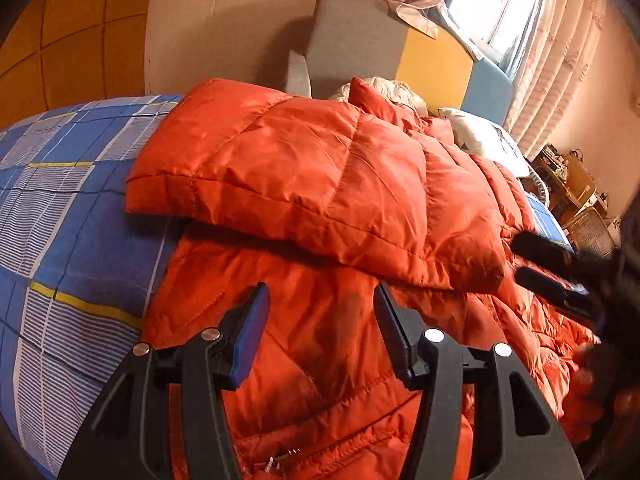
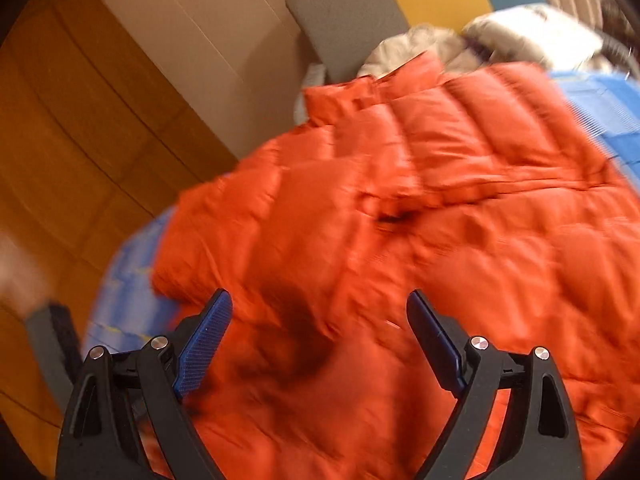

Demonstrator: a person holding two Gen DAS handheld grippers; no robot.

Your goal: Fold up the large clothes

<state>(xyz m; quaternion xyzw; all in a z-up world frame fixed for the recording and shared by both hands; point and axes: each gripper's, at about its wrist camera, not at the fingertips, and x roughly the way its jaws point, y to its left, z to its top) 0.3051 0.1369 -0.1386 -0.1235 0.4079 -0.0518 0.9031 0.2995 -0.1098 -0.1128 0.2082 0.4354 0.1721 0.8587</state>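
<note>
Below both tools, an orange puffer jacket (image 1: 320, 184) lay on the bed (image 1: 60, 216), one side folded over. Each hand-held gripper, left (image 1: 322, 300) and right (image 2: 320, 308), hovered above it with jaws parted, the right wider, holding nothing.

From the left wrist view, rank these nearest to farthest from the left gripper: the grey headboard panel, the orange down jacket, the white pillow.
Measured from the left gripper, whose jaws are open:
1. Orange down jacket, directly under and ahead of the fingers.
2. White pillow, beyond the jacket, to the right.
3. Grey headboard panel, at the far wall, past the jacket's collar end.
</note>
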